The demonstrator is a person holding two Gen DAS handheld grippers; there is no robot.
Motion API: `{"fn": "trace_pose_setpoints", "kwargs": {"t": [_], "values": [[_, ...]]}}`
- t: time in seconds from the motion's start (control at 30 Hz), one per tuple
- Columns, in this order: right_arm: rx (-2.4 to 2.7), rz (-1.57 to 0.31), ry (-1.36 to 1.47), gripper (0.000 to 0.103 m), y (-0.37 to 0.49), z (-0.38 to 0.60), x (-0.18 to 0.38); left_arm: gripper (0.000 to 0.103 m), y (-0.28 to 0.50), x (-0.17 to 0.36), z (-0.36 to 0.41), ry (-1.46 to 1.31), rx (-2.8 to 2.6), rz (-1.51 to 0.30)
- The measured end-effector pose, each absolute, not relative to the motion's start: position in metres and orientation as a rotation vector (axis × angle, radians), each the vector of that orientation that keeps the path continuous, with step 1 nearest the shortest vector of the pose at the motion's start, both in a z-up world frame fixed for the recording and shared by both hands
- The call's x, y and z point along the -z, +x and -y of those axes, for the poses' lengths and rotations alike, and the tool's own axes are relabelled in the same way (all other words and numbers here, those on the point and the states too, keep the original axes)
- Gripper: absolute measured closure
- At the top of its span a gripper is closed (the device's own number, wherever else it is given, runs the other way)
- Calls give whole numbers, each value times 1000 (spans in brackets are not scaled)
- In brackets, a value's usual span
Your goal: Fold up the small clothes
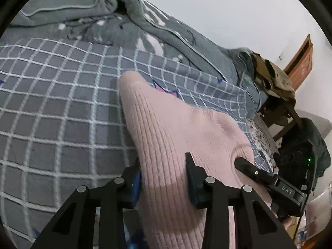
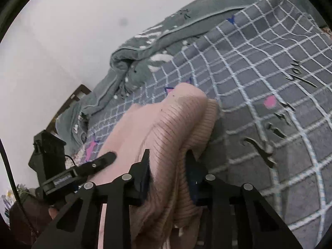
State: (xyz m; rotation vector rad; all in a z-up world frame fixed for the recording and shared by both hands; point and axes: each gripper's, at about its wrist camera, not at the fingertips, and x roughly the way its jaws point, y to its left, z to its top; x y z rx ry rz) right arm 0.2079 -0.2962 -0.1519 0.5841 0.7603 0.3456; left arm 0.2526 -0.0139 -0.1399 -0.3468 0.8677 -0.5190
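A pink ribbed knit garment (image 1: 176, 128) is held up over the bed (image 1: 62, 108), caught at two spots along its near edge. The left gripper (image 1: 164, 178) has its jaws pinching a band of the knit between them, the cloth running up and away from the fingers to a rounded far corner. The right gripper (image 2: 168, 174) likewise pinches the garment (image 2: 166, 124), here a thick bunched fold with a ribbed cuff or hem doubled over on the right side. From the left wrist view the right gripper (image 1: 255, 172) shows at the right edge of the cloth; from the right wrist view the left gripper (image 2: 97, 164) shows at the left edge, so the two stand near each other with the knit stretched between. The bed under the garment carries a grey checked sheet (image 2: 269, 83) with white grid lines and small pink and dark printed marks. Along the far side lies a rumpled grey blanket (image 1: 103, 6) with pale piping, heaped against the white wall (image 1: 228, 10). At the far right in the left wrist view a wooden chair (image 1: 290, 116) piled with clothes (image 1: 271, 78) stands just beside the bed, with a brown door (image 1: 300, 58) behind it and a dark jacket (image 1: 311, 145) nearer.
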Motion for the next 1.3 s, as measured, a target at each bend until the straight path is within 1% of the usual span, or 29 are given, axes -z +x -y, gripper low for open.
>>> {"fn": "trace_pose_setpoints", "kwargs": {"t": [0.07,0.17,0.33,0.47,0.53,0.6,0.63,0.7,0.77,0.9,1.1,1.17,1.3], "values": [[-358,-763,579,78,221,284,150,68,257,135,1,-336,481,-860],[-388,-773,548,79,241,257,148,68,263,128,-21,-312,419,-840],[-452,-786,513,80,266,216,151,68,274,123,-60,-319,352,-829],[-433,-779,441,80,270,203,161,65,281,132,-64,-309,357,-850],[-417,-783,430,77,269,206,165,61,280,135,-53,-234,315,-849],[-405,-773,405,74,266,207,163,54,278,132,-47,-172,283,-830],[-391,-760,377,71,264,207,161,54,277,131,-46,-160,276,-823],[-362,-740,325,68,259,204,158,49,275,132,-47,-156,261,-812],[-339,-730,284,61,256,201,155,46,272,135,-51,-168,248,-805],[-318,-709,248,60,251,200,150,42,267,136,-59,-188,251,-783],[-297,-695,227,60,247,202,142,41,259,132,-72,-210,253,-744],[-296,-697,238,60,248,203,141,41,257,130,-77,-215,241,-729],[-303,-707,301,60,253,203,146,37,254,128,-81,-201,211,-701]]}}
